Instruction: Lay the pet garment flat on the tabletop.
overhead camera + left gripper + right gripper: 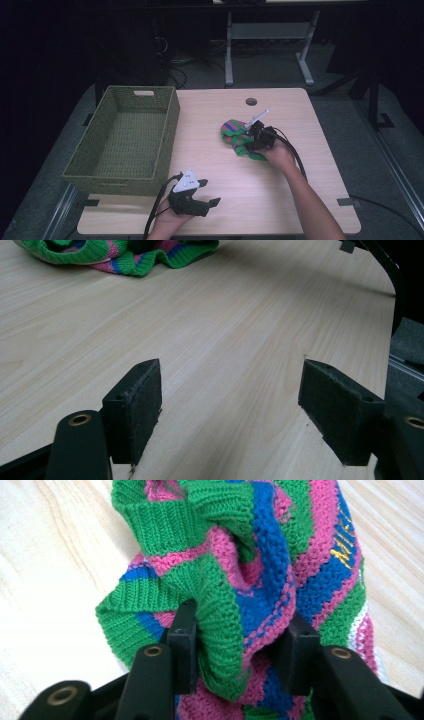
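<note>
Striped knit garment (250,580) bunched between right gripper (240,645) fingers, grasped, left gripper (230,405) fingers released

Dark room, grey floor (280,70), white-legged desk (270,31)

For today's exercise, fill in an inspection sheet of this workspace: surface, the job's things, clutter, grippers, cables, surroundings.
Surface: pale wooden table with a round hole near its far edge.
Job's things: striped knitted garment, bunched on the table; green woven basket at the left, nothing seen inside.
Clutter: nothing seen.
Grippers: right gripper has its jaws pressed on a fold of the garment; left gripper open over bare wood.
Cables: a black cable trails from each gripper.
Surroundings: dark room, grey floor, another table's legs beyond.
</note>
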